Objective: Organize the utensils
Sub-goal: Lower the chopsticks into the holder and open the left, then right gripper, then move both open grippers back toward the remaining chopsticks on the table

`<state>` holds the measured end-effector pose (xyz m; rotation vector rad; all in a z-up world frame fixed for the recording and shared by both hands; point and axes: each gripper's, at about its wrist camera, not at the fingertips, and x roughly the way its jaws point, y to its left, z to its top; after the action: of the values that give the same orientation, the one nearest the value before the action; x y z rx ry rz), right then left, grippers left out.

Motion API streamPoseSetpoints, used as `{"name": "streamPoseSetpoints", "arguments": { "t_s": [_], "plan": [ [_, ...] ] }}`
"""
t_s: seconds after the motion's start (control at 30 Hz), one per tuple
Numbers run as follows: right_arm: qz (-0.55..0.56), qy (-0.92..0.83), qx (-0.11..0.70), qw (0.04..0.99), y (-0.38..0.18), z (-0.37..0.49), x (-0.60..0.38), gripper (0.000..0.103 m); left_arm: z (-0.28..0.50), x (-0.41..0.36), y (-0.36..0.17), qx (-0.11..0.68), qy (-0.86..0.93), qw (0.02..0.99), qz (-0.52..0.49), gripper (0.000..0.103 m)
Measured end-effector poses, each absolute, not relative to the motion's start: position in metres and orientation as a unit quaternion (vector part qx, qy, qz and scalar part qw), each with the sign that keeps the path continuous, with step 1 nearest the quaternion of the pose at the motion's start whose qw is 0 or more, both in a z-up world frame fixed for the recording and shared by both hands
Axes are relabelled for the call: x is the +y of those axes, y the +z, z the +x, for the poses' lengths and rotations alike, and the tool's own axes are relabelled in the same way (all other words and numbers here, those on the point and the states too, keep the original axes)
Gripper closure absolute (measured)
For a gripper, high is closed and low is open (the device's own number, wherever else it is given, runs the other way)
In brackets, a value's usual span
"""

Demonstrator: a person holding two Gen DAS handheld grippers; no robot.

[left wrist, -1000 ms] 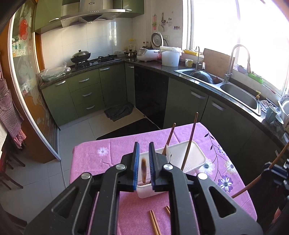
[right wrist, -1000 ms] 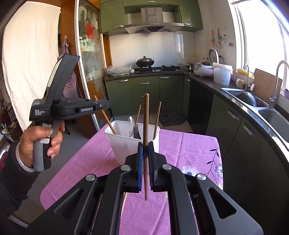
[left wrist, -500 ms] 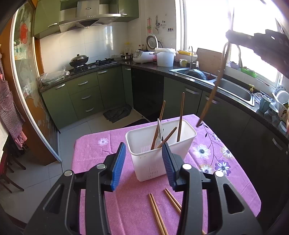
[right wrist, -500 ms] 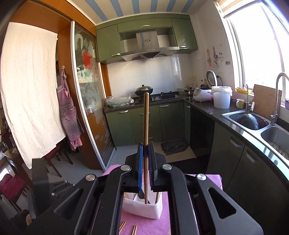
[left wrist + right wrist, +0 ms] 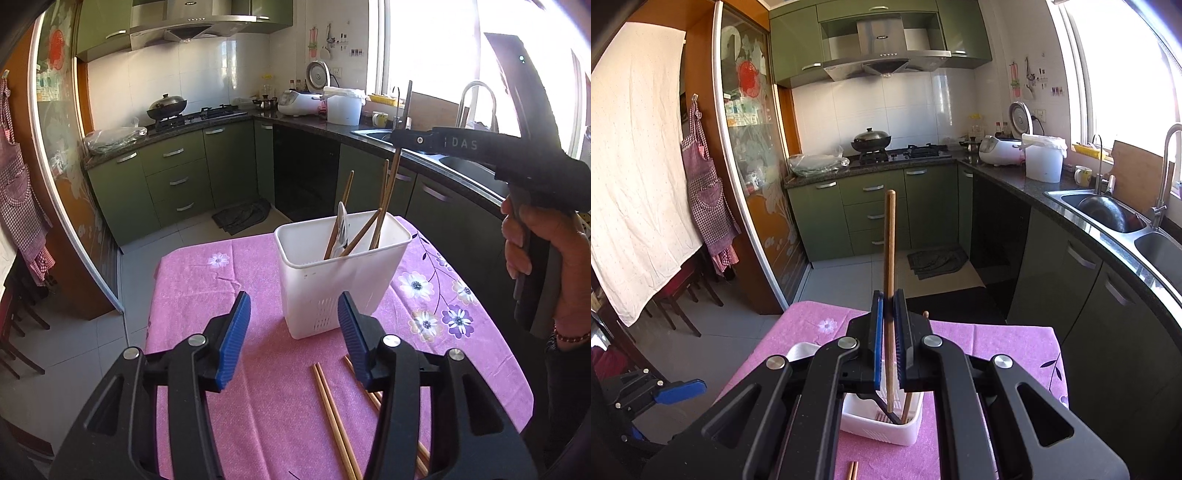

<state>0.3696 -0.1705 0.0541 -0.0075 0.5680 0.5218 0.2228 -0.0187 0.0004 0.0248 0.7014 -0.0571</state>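
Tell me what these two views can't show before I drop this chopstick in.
- White caddy, right wrist view: the right tool covers most of it, so where the held chopstick tip sits is unclear.
- Loose chopsticks, left wrist view: the left tool and bottom edge hide their count.
- Caddy contents: walls hide lower ends.

Domestic kitchen: green cabinets (image 5: 875, 206), range hood (image 5: 882, 59) over gas hob (image 5: 905, 151) upper centre, steel sink (image 5: 1108, 214) at right.
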Motion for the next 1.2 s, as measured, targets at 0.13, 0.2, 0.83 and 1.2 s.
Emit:
{"name": "streamPoseSetpoints", "arguments": {
  "t_s": [0.13, 0.2, 0.83, 1.2],
  "plan": [
    [-0.020, 0.250, 0.275, 0.928, 0.050, 0.362, -0.168, 0.077, 0.216, -0.014, -0.005, 0.353, -0.025, 0.935, 0.006, 0.054],
    [-0.027, 0.246, 0.255, 0.935, 0.058, 0.346, -0.174, 0.077, 0.213, -0.013, -0.009, 0.360, -0.026, 0.933, 0.004, 0.054],
    [-0.072, 0.242, 0.372, 0.893, -0.077, 0.223, -0.227, 0.068, 0.219, -0.040, -0.091, 0.481, -0.027, 0.876, -0.006, 0.054],
    [-0.036, 0.245, 0.417, 0.874, -0.125, 0.223, -0.240, 0.067, 0.234, -0.040, -0.143, 0.547, -0.014, 0.837, -0.016, 0.073]
  ]
}}
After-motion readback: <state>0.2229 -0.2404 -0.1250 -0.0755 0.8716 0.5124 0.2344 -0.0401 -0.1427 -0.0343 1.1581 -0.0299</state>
